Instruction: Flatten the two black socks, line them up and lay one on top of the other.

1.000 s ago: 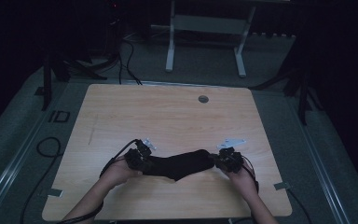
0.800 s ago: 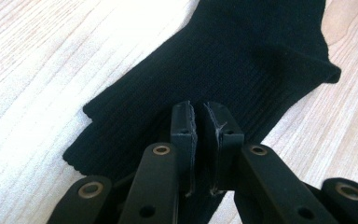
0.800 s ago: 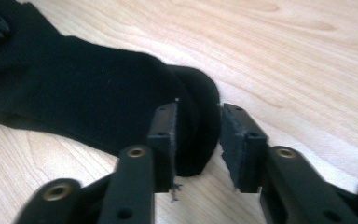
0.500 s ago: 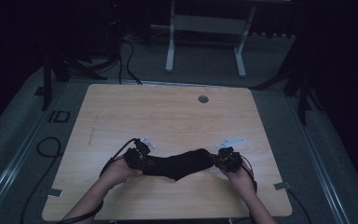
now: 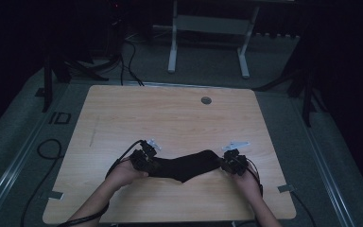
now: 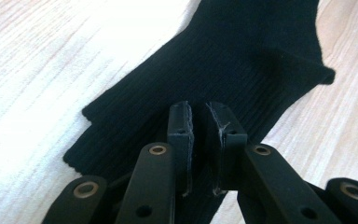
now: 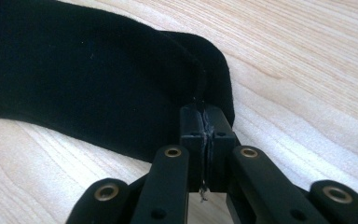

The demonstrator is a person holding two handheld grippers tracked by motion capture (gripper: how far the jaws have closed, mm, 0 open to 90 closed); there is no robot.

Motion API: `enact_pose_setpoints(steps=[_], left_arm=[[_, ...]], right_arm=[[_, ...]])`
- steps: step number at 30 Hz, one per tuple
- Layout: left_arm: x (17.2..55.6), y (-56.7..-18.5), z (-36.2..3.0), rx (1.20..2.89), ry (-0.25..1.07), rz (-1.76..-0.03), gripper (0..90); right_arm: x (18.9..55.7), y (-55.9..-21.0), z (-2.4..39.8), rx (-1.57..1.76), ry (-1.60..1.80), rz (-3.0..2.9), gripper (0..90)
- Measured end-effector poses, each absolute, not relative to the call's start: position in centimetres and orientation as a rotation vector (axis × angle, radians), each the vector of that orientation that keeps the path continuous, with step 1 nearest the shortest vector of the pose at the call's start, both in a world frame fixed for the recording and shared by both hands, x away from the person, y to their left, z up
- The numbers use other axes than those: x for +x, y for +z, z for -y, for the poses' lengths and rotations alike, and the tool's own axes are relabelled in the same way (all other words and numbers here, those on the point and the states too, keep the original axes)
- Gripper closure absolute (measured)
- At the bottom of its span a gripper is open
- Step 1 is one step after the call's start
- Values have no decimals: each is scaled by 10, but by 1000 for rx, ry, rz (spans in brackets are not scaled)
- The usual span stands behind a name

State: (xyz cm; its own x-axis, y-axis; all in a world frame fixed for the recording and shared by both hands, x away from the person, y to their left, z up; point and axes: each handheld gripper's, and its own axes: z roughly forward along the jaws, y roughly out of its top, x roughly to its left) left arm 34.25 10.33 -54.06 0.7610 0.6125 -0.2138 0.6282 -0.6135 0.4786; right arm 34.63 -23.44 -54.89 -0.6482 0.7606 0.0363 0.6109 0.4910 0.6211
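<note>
Black sock [image 5: 184, 165] lies stretched across near edge of wooden surface [image 5: 170, 118], ribbed cuff end at left, toe end at right. Left gripper [image 5: 147, 161] pinched on cuff fabric, narrow gap between jaws. Right gripper [image 5: 230, 161] jaws have just been closing, now clamped tight on toe edge. Cable grommet [image 5: 206, 100] near far edge of surface, well apart from sock.
</note>
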Motion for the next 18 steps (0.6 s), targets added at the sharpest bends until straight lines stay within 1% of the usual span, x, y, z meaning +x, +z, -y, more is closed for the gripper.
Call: enact_pose_setpoints(steps=[6, 15, 18], left_arm=[[350, -542, -111, 2388, -25, -949, 803], [365, -541, -124, 2393, 36, -983, 802], [368, -541, -129, 2372, 34, -1000, 801]], right_arm=[[353, -550, 229, 1146, 884, -2487, 880], [371, -551, 213, 1145, 900, -2487, 878], [375, -551, 209, 1155, 905, -2483, 872]])
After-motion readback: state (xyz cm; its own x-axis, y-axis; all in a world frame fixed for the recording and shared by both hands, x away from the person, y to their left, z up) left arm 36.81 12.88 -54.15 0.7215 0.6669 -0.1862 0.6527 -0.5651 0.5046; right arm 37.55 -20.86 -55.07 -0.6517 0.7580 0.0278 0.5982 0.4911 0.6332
